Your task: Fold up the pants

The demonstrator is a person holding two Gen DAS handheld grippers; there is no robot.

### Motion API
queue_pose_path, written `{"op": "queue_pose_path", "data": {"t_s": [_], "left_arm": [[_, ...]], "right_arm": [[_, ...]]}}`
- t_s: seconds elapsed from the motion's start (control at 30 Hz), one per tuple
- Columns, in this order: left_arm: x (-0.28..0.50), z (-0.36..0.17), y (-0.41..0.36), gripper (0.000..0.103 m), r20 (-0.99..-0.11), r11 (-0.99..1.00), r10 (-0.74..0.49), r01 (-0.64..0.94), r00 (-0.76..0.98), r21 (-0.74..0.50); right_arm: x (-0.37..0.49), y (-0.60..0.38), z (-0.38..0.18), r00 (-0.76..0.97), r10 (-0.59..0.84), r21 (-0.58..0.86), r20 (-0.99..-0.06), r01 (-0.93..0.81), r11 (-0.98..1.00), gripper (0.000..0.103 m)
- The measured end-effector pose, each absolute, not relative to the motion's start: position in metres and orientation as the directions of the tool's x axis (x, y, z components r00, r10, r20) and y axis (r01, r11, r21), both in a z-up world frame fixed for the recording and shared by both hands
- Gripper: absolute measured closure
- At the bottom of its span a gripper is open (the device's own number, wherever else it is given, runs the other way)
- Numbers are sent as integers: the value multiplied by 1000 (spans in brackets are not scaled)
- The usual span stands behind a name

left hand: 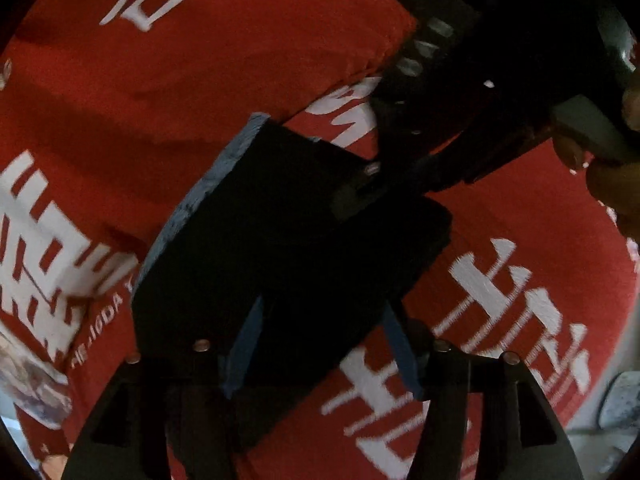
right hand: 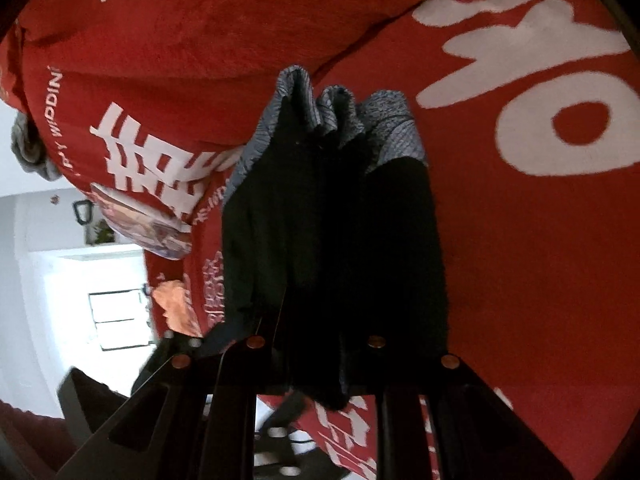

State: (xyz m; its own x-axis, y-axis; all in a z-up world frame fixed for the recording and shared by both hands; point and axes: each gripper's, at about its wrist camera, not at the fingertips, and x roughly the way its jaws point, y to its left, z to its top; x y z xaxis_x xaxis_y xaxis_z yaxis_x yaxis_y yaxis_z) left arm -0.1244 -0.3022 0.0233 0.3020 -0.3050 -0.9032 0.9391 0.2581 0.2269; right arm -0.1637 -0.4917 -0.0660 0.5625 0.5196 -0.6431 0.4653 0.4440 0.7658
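Observation:
The pants (left hand: 248, 240) are dark grey-blue fabric, held up above a red cloth with white characters (left hand: 160, 60). In the left wrist view my left gripper (left hand: 320, 344) is shut on a flat folded edge of the pants, which hides both fingers. The right gripper's body (left hand: 460, 80) shows at the upper right, held by a hand. In the right wrist view my right gripper (right hand: 320, 340) is shut on a bunched fold of the pants (right hand: 332, 208), with grey ribbed edges sticking out above the fingers.
The red cloth (right hand: 520, 240) covers the surface under both grippers. A bright room with a white wall and window (right hand: 116, 320) shows at the left past the cloth's edge. A pale object (left hand: 620, 404) lies at the right edge.

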Motion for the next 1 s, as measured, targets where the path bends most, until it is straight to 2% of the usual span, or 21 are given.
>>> {"op": "queue_pose_path", "data": {"t_s": [0.23,0.47,0.6,0.87,1.0], "left_arm": [[-71,55,-259,41,-922,438,-250,884,296,165],[25,31,-215,41,-953,695,-99,706,285,139],[41,-5,-201,41,-991,761,-40,647,126,51],[34,-12,-188,41,-994,792,-89,610,64,-31],[40,-8,-181,41,-994,795,-102,605,43,-55]], "right_arm": [[-188,-494,-37,447,345,563,-825,608,560,84],[-199,-480,-2,496,267,552,-826,620,557,82],[-168,-456,9,465,243,493,-851,552,673,82],[-150,-427,-27,326,233,386,-916,564,730,83],[-164,-429,-38,331,258,412,-908,590,695,83]]}}
